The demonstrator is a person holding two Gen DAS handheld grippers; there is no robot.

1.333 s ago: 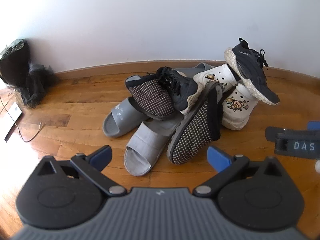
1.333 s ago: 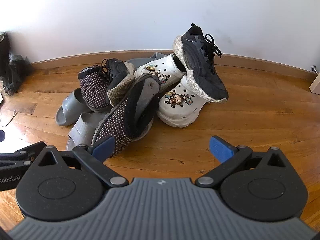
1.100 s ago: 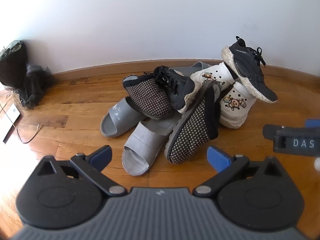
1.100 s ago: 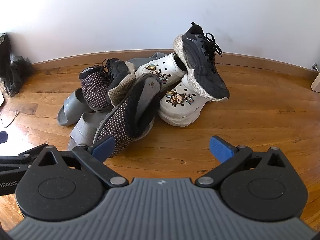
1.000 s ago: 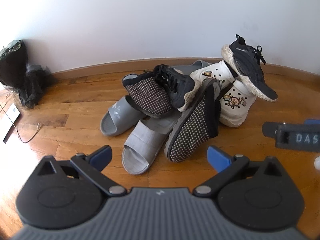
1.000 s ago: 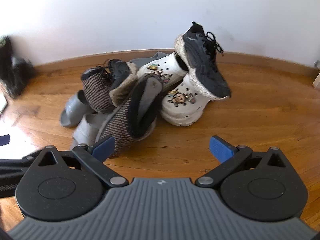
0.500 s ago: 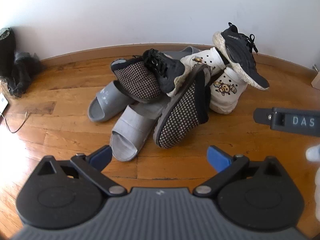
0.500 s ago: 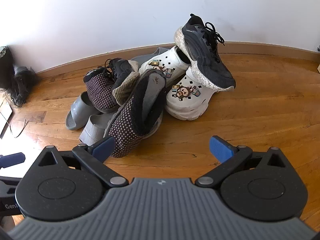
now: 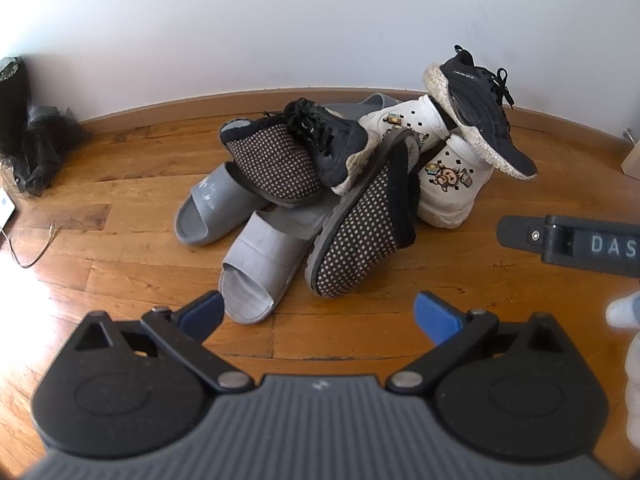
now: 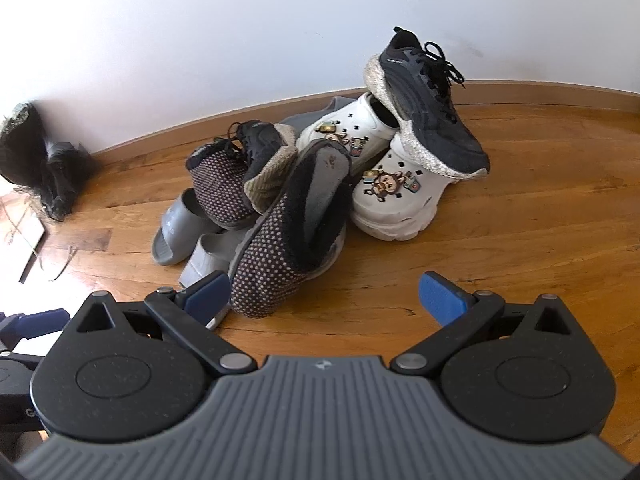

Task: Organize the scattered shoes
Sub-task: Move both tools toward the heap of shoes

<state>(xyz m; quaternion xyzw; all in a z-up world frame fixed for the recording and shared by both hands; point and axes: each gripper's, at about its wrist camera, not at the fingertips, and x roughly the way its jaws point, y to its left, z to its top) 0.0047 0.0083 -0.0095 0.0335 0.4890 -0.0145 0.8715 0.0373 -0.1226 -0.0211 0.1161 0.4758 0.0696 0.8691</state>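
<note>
Eight shoes sit in one messy pile on the wood floor, close to the white wall. Both grippers hang low in front of the pile, and their jaws are wide open and hold nothing. From the left gripper, a dotted slipper is at 12 o'clock and a gray slide is at 11 o'clock. From the right gripper, a white clog is at 1 o'clock. A black sneaker rests on top of the clogs.
</note>
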